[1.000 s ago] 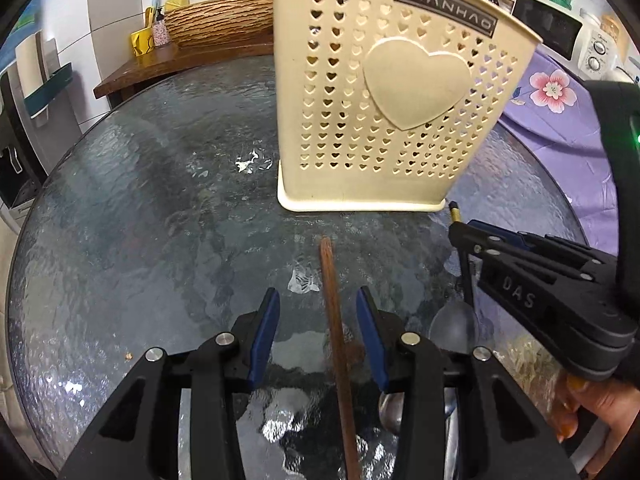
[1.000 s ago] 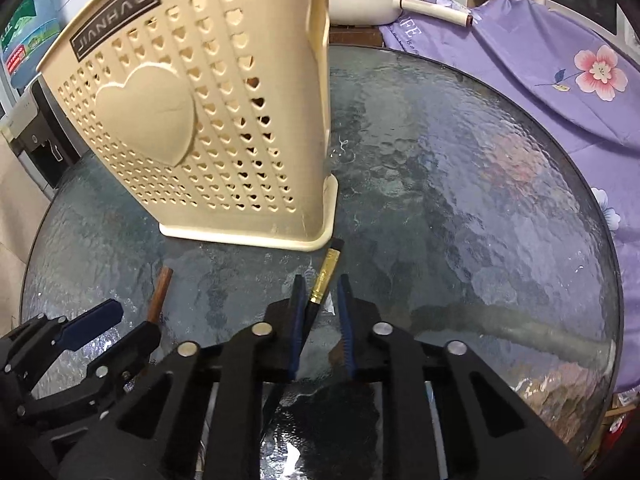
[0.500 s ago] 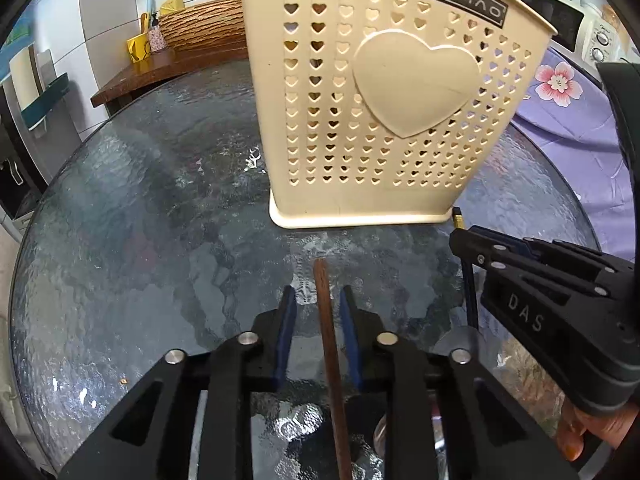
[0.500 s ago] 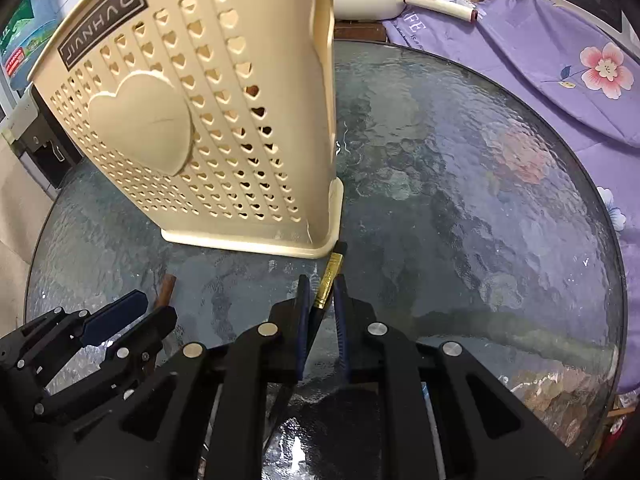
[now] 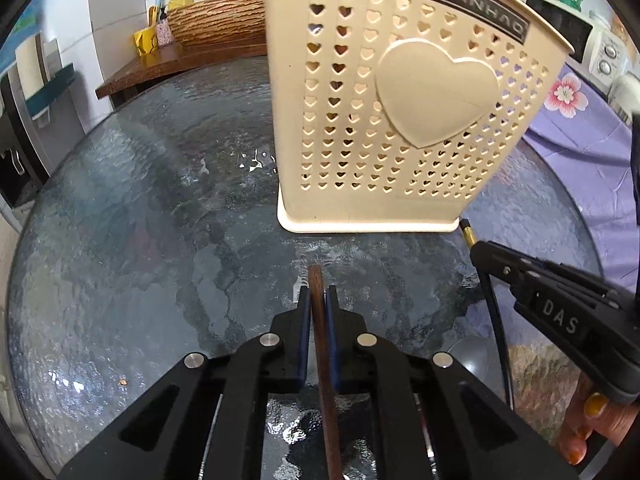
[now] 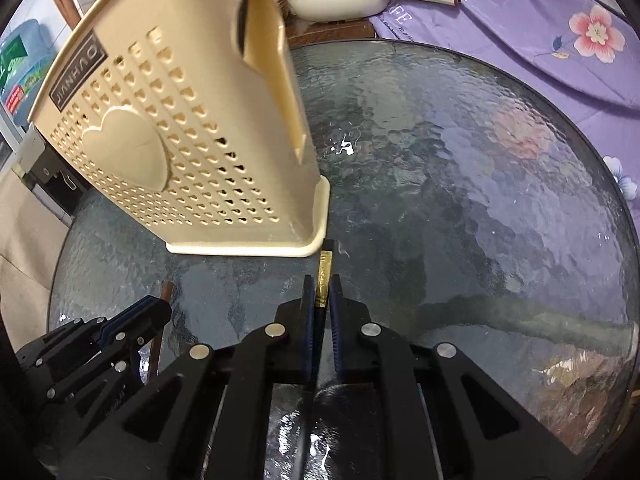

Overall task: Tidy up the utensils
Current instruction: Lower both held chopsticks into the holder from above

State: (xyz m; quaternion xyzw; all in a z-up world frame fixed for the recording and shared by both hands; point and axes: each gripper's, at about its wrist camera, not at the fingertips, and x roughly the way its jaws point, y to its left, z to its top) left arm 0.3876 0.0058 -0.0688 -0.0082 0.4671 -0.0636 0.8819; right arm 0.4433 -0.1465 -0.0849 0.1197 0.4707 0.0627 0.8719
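left gripper (image 5: 317,296): jaws just closed, now pinching brown stick (image 5: 322,344) | right gripper (image 6: 321,286): tighter, pinching gold-banded black handle (image 6: 324,276) | cream holder (image 5: 400,120): nearer

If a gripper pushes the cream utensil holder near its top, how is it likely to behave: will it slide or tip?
The utensil holder is tall over a narrow base, so a high push would probably tip it. Its perforated plastic walls suggest it is light. On the glass table a low push would likely slide it.

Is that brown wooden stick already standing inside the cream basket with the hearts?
No, the wooden stick lies outside the cream basket, in front of it, clamped in the left gripper.
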